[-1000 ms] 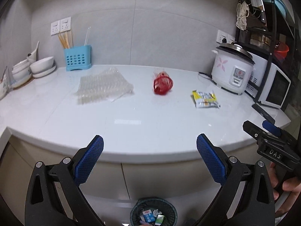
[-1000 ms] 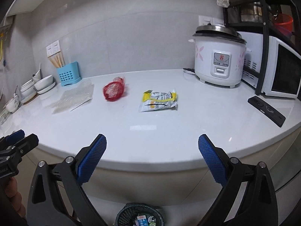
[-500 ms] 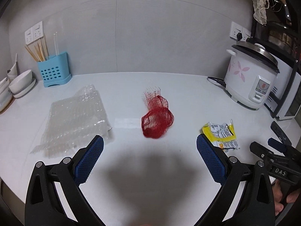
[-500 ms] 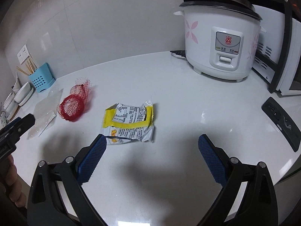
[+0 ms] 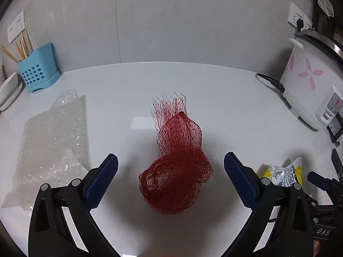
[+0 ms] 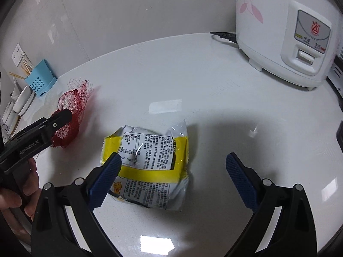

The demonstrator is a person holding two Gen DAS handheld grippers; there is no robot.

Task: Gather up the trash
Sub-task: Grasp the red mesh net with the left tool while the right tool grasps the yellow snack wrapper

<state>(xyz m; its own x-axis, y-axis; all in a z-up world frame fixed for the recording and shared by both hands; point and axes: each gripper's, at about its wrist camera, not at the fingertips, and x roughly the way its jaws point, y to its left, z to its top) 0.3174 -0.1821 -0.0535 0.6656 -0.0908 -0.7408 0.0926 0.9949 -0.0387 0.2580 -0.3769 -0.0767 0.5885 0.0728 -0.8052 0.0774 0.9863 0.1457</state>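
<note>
A crumpled red mesh net bag (image 5: 178, 167) lies on the white counter (image 5: 214, 98) between the open fingers of my left gripper (image 5: 171, 182), which hovers just above it. It also shows in the right wrist view (image 6: 70, 117). A yellow and white snack wrapper (image 6: 150, 165) lies flat under my open right gripper (image 6: 173, 177), whose left finger overlaps its left edge. The wrapper also shows in the left wrist view (image 5: 283, 175). A clear bubble-wrap sheet (image 5: 49, 143) lies to the left of the net bag.
A white rice cooker (image 6: 287, 32) with its cord stands at the right. A blue chopstick holder (image 5: 37, 72) and white bowls (image 5: 8, 90) stand at the back left. The left gripper's side (image 6: 36, 137) shows in the right wrist view.
Both grippers have moved forward and down from the counter's front edge to close over the counter. The left now frames the net bag, the right the wrapper. Both stay open.
</note>
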